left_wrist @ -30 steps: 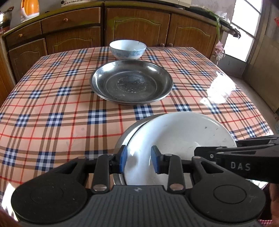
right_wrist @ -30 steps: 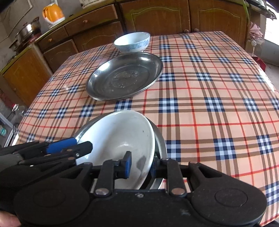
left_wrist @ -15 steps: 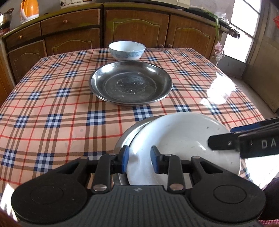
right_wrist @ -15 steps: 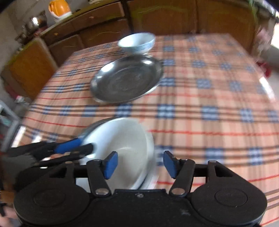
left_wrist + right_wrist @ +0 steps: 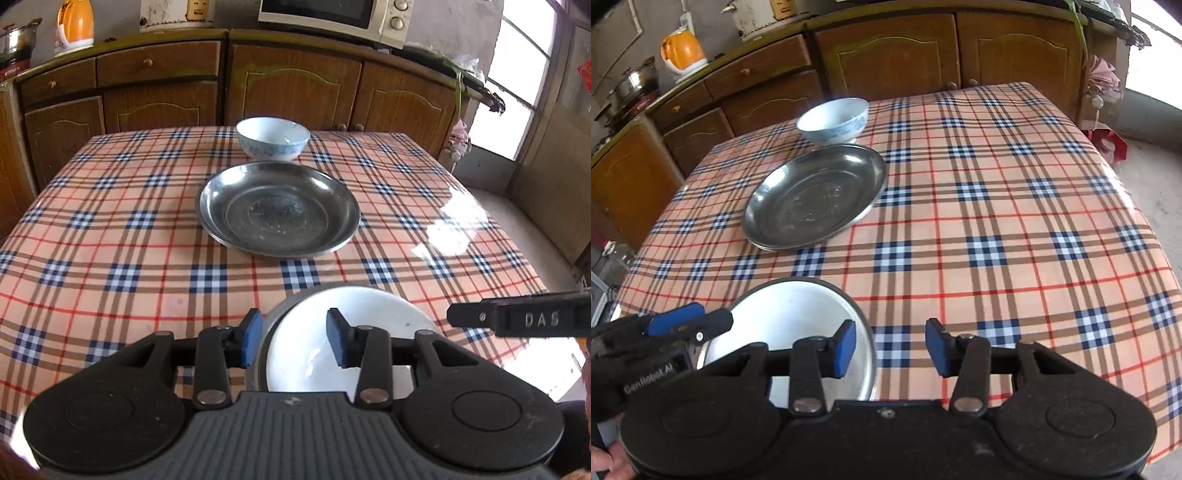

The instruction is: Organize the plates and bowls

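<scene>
We see a tabletop under a checked cloth, with wooden cabinets behind it. At the near edge a white plate lies nested in a metal plate whose grey rim shows along its left side. Farther back, near the middle of the cloth, sits a large metal dish, and just behind it, close to its far rim, a white bowl with blue pattern.

Our left gripper hovers over the left rim of the stacked plates. Its jaws have just been opening and now stand apart, one blue pad on either side of the rim, neither pressing on it as far as we can tell.

Our right gripper hangs at the right edge of the same stack. Its jaws have just been closing a little but remain well parted, holding nothing; the left pad is over the plate's rim and the right pad over bare cloth.
</scene>
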